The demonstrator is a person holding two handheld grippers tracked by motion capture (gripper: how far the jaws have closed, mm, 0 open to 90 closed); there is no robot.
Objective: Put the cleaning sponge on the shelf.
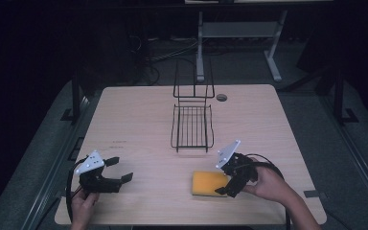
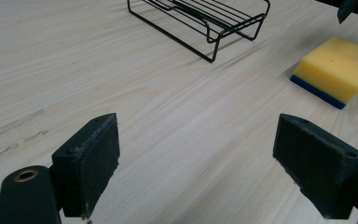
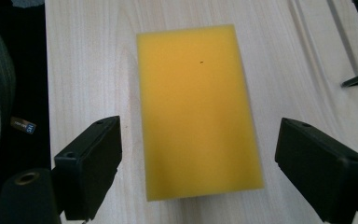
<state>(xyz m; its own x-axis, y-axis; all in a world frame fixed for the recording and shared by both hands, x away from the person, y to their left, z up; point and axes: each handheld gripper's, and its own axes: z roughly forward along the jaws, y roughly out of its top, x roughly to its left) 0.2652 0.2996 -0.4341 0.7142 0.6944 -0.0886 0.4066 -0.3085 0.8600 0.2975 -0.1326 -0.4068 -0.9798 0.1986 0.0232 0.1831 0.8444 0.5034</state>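
- The pale wood-grain rectangular table (image 1: 139, 120) is broad and bare of clutter, with a small round grommet hole (image 1: 221, 97) near its far edge; around it the room is dark, with grey floor, loose cables and the white legs of another desk (image 1: 200, 48) beyond.
- The black wire dish rack (image 1: 192, 125) stands at the middle of the table, just beyond the sponge; a careless lift or swing could, I judge, catch its near rim.
- The yellow rectangular foam sponge with a blue underside (image 3: 198, 109) lies flat near the right of the near edge. Being soft, it may squash or twist out if pinched off-centre, or be pushed along the smooth top should a jaw land on it.
- The right gripper (image 3: 198, 170) hovers over the sponge's near end, jaws wide apart either side, touching nothing.
- The left gripper (image 1: 120, 170) rests near the left edge, jaws spread and empty.
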